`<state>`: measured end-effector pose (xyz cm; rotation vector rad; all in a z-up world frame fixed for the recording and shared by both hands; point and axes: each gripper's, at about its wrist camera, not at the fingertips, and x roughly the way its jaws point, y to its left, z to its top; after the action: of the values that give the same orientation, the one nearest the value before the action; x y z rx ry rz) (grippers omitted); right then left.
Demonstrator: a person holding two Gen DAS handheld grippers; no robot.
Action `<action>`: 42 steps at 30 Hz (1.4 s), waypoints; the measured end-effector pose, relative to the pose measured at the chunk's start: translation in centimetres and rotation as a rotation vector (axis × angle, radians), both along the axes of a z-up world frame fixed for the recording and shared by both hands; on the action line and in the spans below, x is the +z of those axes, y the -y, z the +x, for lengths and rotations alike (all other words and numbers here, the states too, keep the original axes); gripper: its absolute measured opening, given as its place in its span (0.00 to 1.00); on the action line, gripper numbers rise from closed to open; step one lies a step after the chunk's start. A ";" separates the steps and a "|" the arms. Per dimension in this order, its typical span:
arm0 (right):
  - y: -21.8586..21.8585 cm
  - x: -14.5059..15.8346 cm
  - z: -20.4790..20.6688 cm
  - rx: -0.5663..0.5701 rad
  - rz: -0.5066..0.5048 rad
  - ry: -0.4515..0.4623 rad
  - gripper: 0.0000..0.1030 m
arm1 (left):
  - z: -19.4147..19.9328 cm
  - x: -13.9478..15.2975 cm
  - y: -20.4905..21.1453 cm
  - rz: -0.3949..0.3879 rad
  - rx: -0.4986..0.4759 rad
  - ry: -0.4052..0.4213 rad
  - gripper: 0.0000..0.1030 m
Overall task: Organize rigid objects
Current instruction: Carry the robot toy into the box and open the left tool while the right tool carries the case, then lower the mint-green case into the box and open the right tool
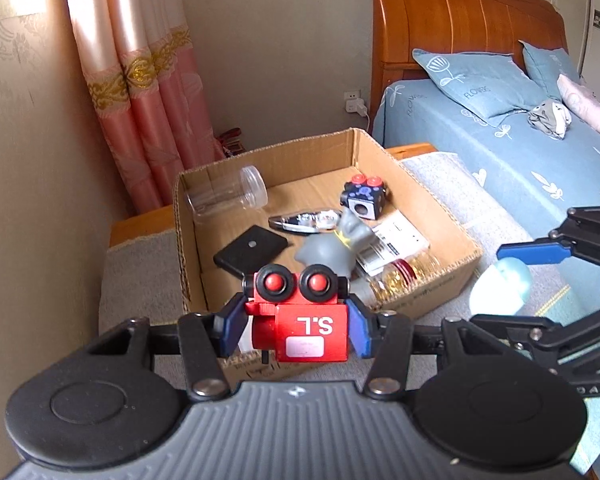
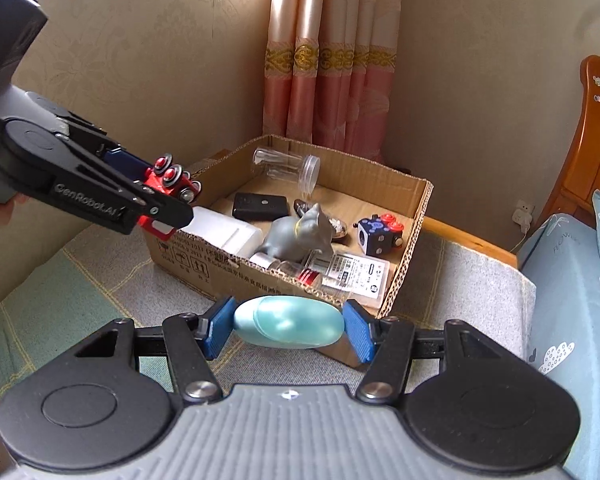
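The red toy (image 1: 300,316), low in the left wrist frame, looks like glossy smooth plastic; behind it the box (image 1: 424,196) is matt corrugated cardboard with raw rough edges; inside, a clear jar (image 1: 228,194) reads as transparent plastic, a grey figure (image 1: 332,248) as matt and smooth, a silvery piece (image 1: 304,220) as mirror-bright metal; at upper right the headboard (image 1: 460,20) is varnished glossy wood; the pale blue egg-shaped object (image 2: 290,322), low in the right wrist frame, has a pearly sheen; the curtain (image 2: 332,48) is satiny cloth.

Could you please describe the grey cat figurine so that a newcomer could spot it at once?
Find the open cardboard box on the grey mat. Near its middle, beside the flat black case, lies the cat figurine, the only matte grey animal shape, with a yellow collar.
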<state>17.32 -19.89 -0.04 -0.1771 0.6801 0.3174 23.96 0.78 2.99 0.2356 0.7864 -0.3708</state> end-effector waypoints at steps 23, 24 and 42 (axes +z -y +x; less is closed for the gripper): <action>-0.5 2.1 5.9 0.012 -0.025 0.011 0.62 | 2.2 -1.2 -1.9 -0.064 0.184 0.056 0.99; -0.5 2.2 6.3 0.009 -0.025 0.009 0.62 | 1.5 -1.2 -2.1 -0.063 0.193 0.068 0.99; -2.5 1.6 18.6 -0.077 0.015 -0.147 0.62 | -7.5 -2.5 -3.8 -0.100 0.322 0.123 0.99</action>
<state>35.95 -17.43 1.59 -0.1141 0.8273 0.2633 16.45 4.54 0.45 0.0354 0.6686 -0.0900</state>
